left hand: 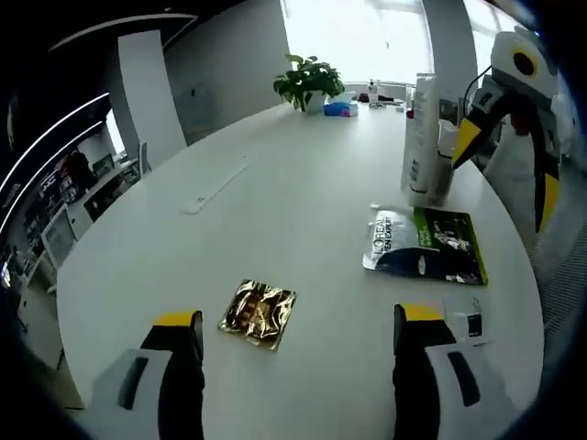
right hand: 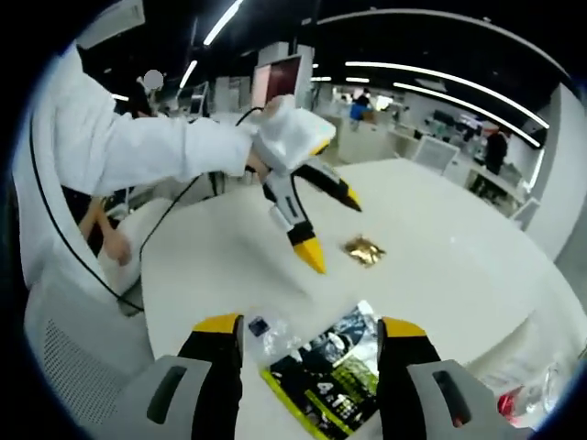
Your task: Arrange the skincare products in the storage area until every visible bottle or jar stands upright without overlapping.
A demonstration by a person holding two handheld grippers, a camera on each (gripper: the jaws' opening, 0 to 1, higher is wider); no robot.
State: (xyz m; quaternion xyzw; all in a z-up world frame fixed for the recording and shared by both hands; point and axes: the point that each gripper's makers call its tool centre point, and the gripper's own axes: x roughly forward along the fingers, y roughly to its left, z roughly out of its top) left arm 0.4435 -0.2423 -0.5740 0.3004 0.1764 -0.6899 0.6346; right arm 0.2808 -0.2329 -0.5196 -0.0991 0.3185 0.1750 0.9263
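1. The left gripper [left hand: 298,335] hangs over a large round white table [left hand: 275,202], its yellow-tipped black jaws spread wide with nothing between them.
2. Just ahead of its left jaw lies a small crinkled gold foil sachet [left hand: 259,313], flat on the table.
3. Farther right lies a flat black, white and green product pouch [left hand: 425,245], and beside its near corner a small clear plastic packet with a dark label [left hand: 466,321].
4. Beyond the pouch a tall white tube-shaped bottle [left hand: 422,137] stands upright, with a smaller bottle just beside it.
5. In the right gripper view, the right gripper [right hand: 310,335] is released too; its parted jaws straddle the pouch without visibly touching it.
6. A leafy green plant in a white pot [left hand: 310,84] sits at the far edge.
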